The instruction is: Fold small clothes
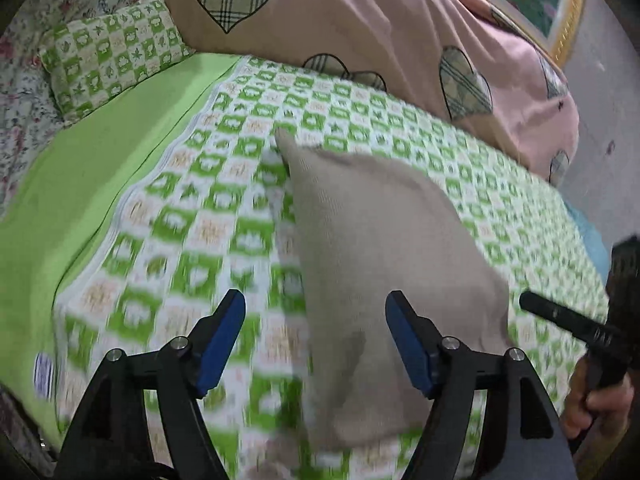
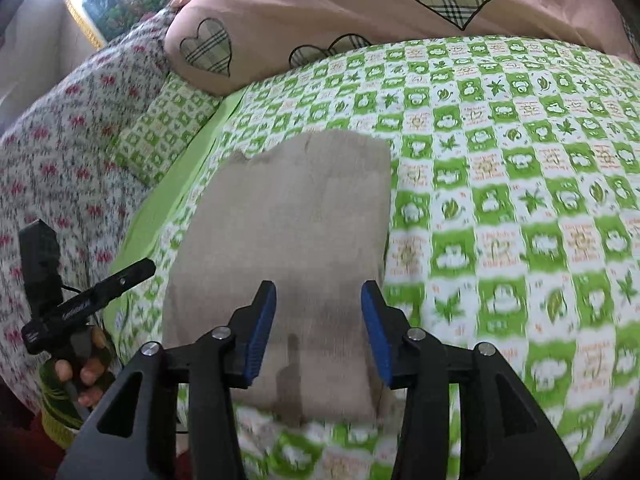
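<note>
A beige knit cloth (image 2: 288,240), soft and fine-ribbed, lies flat on the bed as a rough rectangle with one wavy far edge and a darker patch near its close end. It rests on a sheet (image 2: 500,200) printed in green and white checks with leaves and small figures, edged on one side by a plain lime-green band (image 1: 92,184). The left gripper (image 1: 316,344) hangs above the sheet with its blue, ridged pads spread wide and nothing between them; the cloth's near corner lies under its right finger without being pinched. The right gripper (image 2: 319,332) hovers over the cloth's close end, its jaws partly parted, the pads clear of the fabric. Behind the cloth sits a puffy pink quilt (image 1: 360,40) with plaid hearts outlined in black, a small check pillow (image 1: 112,52) matching the sheet, and a floral cover (image 2: 60,152). Much of the near sheet is blurred.
</note>
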Tool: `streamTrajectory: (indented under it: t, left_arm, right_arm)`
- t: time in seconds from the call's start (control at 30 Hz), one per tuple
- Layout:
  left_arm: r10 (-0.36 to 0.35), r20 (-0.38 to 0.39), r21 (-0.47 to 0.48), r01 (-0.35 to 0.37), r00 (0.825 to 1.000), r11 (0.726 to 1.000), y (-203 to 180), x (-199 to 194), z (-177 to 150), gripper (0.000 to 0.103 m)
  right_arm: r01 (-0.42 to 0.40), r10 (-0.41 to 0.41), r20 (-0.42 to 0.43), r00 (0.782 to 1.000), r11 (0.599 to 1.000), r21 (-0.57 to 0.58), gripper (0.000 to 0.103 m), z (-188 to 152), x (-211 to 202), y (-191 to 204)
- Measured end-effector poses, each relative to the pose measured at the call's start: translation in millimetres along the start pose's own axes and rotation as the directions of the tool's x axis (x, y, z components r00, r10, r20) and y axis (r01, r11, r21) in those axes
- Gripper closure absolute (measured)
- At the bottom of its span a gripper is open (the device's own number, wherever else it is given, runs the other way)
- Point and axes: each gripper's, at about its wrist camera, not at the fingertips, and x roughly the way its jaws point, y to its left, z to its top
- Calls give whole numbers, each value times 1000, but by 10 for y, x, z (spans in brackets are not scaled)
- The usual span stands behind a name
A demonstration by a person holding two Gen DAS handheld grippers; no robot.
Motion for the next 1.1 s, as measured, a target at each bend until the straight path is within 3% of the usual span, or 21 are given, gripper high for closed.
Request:
streamTrajectory:
  t: [0.07, 0.13, 0.27, 0.37, 0.43, 0.6, 0.77, 1.1]
  left_arm:
    - [33, -13, 37, -33, 999, 999, -86, -62, -166, 23]
    - [114, -19, 100, -111, 993, 989, -192, -110, -311, 20]
    - [263, -14, 221, -254, 965, 942, -360, -169, -534, 18]
    - [326, 10, 271, -317, 945, 909, -437, -233, -660, 17]
    - [315, 28, 279, -310, 949, 909, -440, -287, -714, 17]
    - [219, -26, 210, -208, 975, 955, -338, -359, -742, 17]
    - [209, -14, 181, -203, 978, 962, -325, -351, -682, 17]
    - [214, -53, 159, -203, 975, 966, -332, -241, -553, 16]
  right_arm:
    - [13, -13, -12, 1000, 999, -32, 52, -104, -37, 52]
    - [32, -34, -29, 999, 997, -71, 48, -224, -76, 107]
    - [43, -49, -51, 997, 992, -120, 39, -406, -156, 165]
    - [56, -64, -52, 997, 987, -152, 32, -511, -218, 200]
    - [69, -80, -52, 995, 982, -175, 29, -582, -254, 211]
    - [65, -78, -67, 995, 981, -184, 25, -730, -324, 187]
    - [75, -86, -44, 995, 977, -201, 19, -795, -337, 228]
    - [80, -100, -79, 992, 969, -234, 18, -639, -87, 352]
